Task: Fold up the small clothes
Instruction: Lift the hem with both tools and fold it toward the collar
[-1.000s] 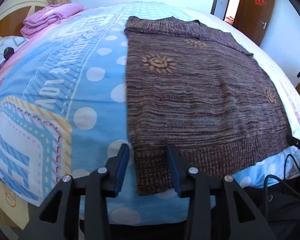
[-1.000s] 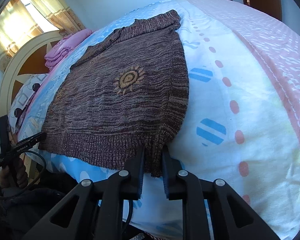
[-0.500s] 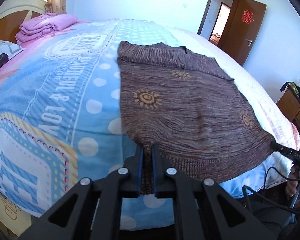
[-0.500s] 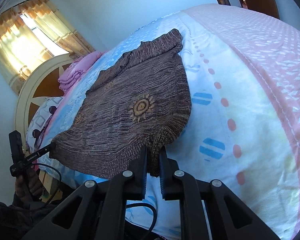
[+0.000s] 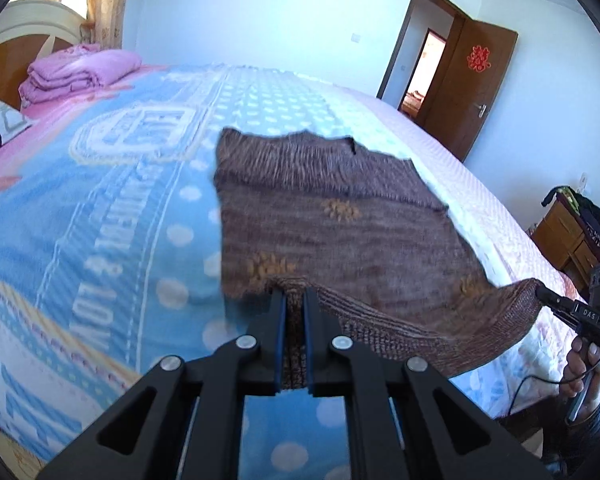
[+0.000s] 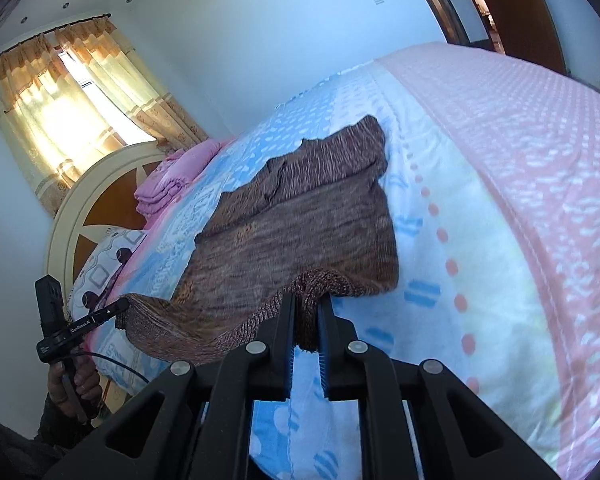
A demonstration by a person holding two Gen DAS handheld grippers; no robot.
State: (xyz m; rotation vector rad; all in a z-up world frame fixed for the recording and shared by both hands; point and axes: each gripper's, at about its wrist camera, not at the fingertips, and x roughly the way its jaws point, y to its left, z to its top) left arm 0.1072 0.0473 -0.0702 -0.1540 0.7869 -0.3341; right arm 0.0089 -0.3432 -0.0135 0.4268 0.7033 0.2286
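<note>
A brown knitted sweater (image 5: 340,216) with orange sun motifs lies lengthwise on the bed, its ribbed hem raised off the cover toward me. My left gripper (image 5: 294,300) is shut on the hem's left corner; the knit fills the gap between the blue pads. My right gripper (image 6: 306,304) is shut on the hem's right corner of the sweater (image 6: 300,224). The hem sags between the two grips. In the left wrist view the right gripper (image 5: 540,292) shows at the far right, pinching the other corner; in the right wrist view the left gripper (image 6: 122,305) shows at the far left.
The bed (image 5: 100,208) has a blue, white and pink patterned cover. Folded pink bedding (image 5: 80,74) and a pillow (image 6: 108,256) lie near the headboard (image 6: 96,200). A wooden door (image 5: 472,88) stands open at the back right, with a wooden cabinet (image 5: 568,240) beside the bed.
The left gripper shut on the hem's left corner. Both grippers then rose with the hem, lifting the sweater's near end off the bed while the far end stays down.
</note>
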